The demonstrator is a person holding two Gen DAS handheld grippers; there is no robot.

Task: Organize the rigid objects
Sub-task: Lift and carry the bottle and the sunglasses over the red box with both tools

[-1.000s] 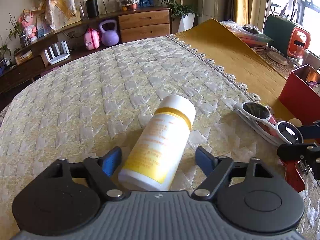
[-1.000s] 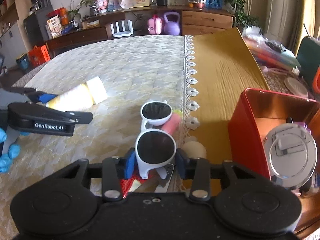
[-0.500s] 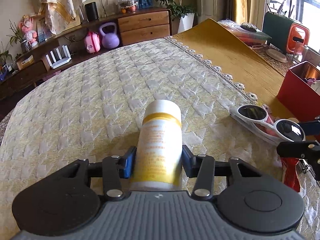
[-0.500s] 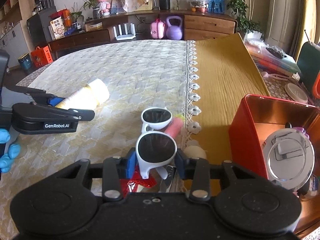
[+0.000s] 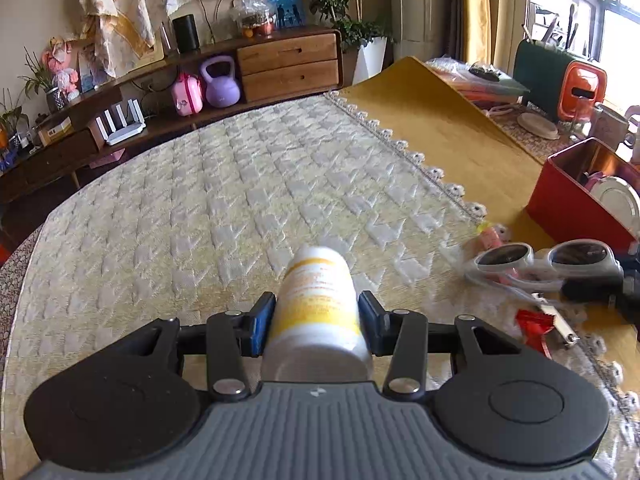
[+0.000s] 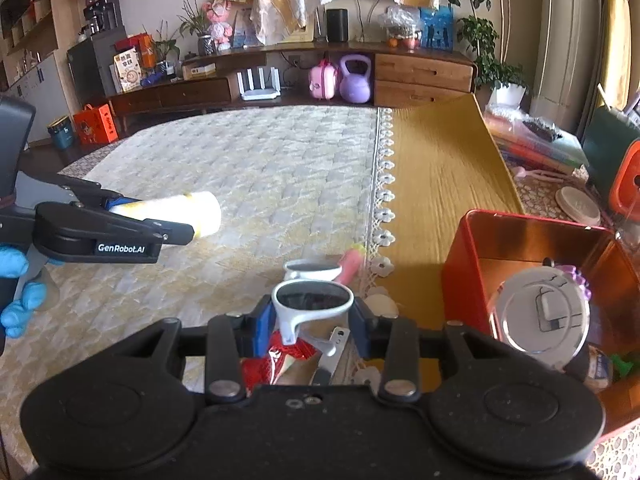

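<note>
Red tin [image 6: 460,272] stands open on the yellow mat at far right w/ a round silver lid inside. Bottle [image 5: 316,300], white w/ yellow label, is pinched across its body by left gripper [image 5: 316,312], whose jaws have just been closing on it; cap end points away over quilted tablecloth [image 5: 240,200]. Sunglasses [image 6: 312,300], white frame, are clamped at one lens by right gripper [image 6: 312,312], near tin. Red wrapper [image 6: 280,356] lies under them.
</note>
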